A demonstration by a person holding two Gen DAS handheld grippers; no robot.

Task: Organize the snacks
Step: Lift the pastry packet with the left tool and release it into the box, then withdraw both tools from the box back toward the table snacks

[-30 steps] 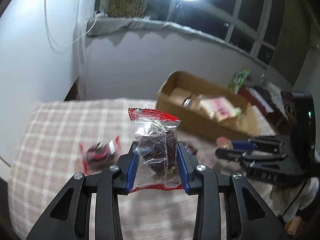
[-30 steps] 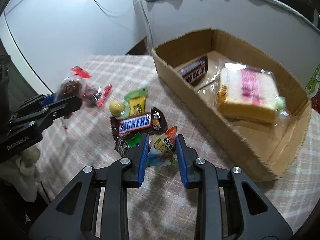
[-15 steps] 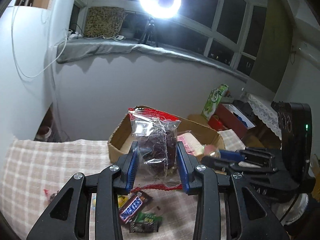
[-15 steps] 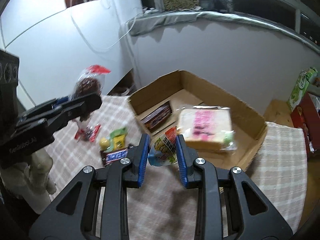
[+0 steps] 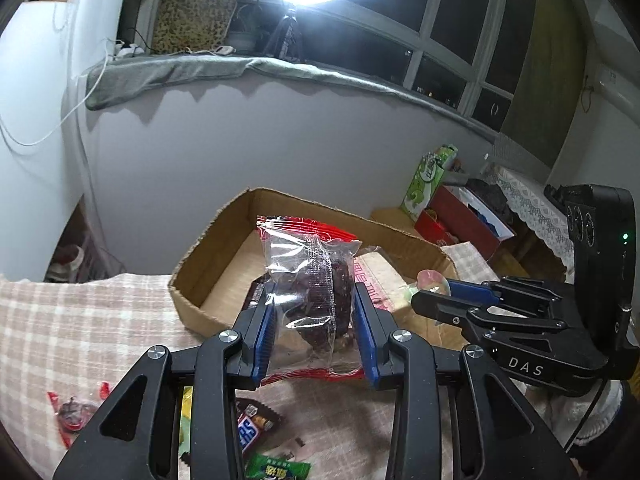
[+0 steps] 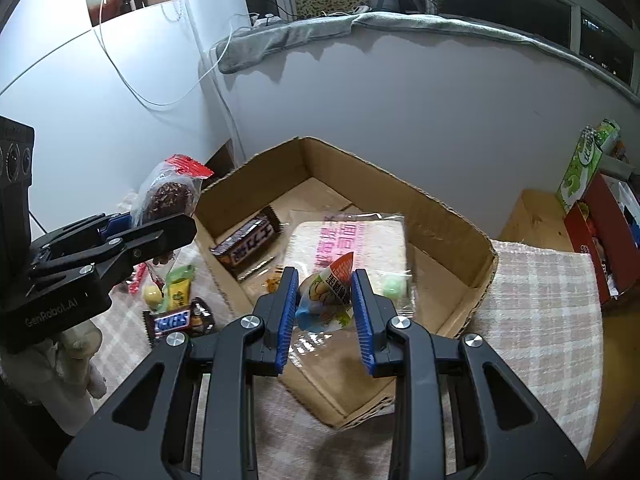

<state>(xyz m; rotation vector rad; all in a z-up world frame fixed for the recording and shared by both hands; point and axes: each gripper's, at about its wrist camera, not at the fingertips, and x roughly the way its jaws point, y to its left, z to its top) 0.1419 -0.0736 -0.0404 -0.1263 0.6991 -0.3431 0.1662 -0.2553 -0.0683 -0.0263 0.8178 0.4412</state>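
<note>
Holding a jelly cup (image 6: 326,300) over the box (image 6: 448,216), the right hand-held gripper (image 6: 325,304), clamped on it, should release only once low inside, while the left hand-held gripper (image 5: 314,320) grips a date pack (image 5: 312,292).

In the left wrist view, the left gripper (image 5: 314,330) and its clear snack packet (image 5: 310,292) hid much of the cardboard box (image 5: 192,280) floor. A Snickers bar (image 5: 252,428) near the box showed only partly behind a finger, and a green wrapper (image 5: 276,470) was cut off at the bottom edge.

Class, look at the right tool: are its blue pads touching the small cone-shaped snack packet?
Touching. The right wrist view shows the right tool with both pads pressed against the snack packet, above the cardboard box.
</note>
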